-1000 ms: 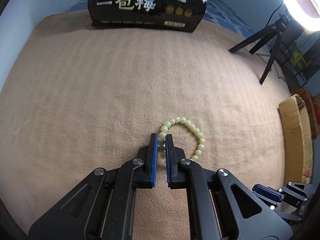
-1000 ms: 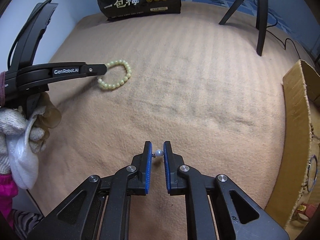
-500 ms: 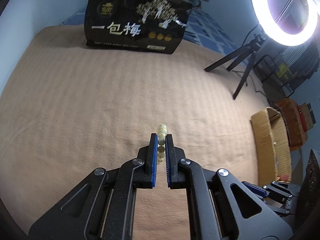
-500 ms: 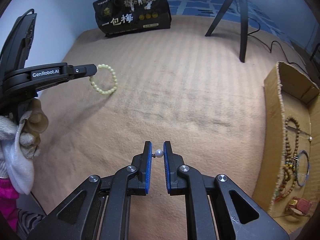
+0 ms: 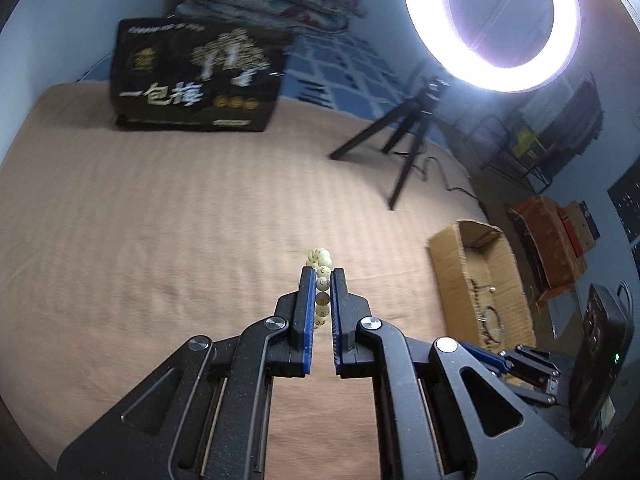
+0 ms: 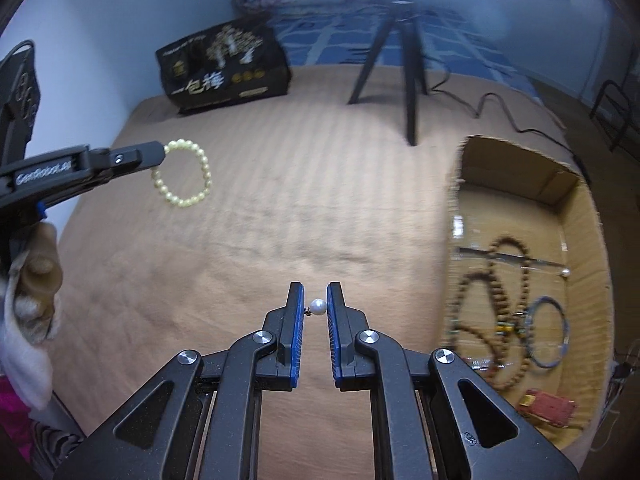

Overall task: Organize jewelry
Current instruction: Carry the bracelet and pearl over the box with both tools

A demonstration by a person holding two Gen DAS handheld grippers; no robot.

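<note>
My left gripper [image 5: 322, 276] is shut on a pale yellow bead bracelet [image 5: 321, 280] and holds it in the air above the tan blanket [image 5: 160, 220]. In the right wrist view the bracelet [image 6: 184, 178] hangs as a ring from the left gripper [image 6: 160, 148]. My right gripper [image 6: 315, 292] is shut on a small white pearl earring [image 6: 317, 305], above the blanket and left of the cardboard box [image 6: 452, 216]. The box also shows in the left wrist view [image 5: 444, 264], to the right of the left gripper.
The box holds brown bead strings [image 6: 492, 304], a blue bangle [image 6: 548, 332] and a red item [image 6: 548, 408]. A black printed bag [image 5: 196, 84] stands at the back. A tripod [image 5: 404, 148] with a ring light [image 5: 492, 24] stands on the blanket behind the box.
My left gripper has lifted the bracelet off the blanket and swung right towards the box. My right gripper has also risen and turned right with the pearl earring; the box interior now shows.
</note>
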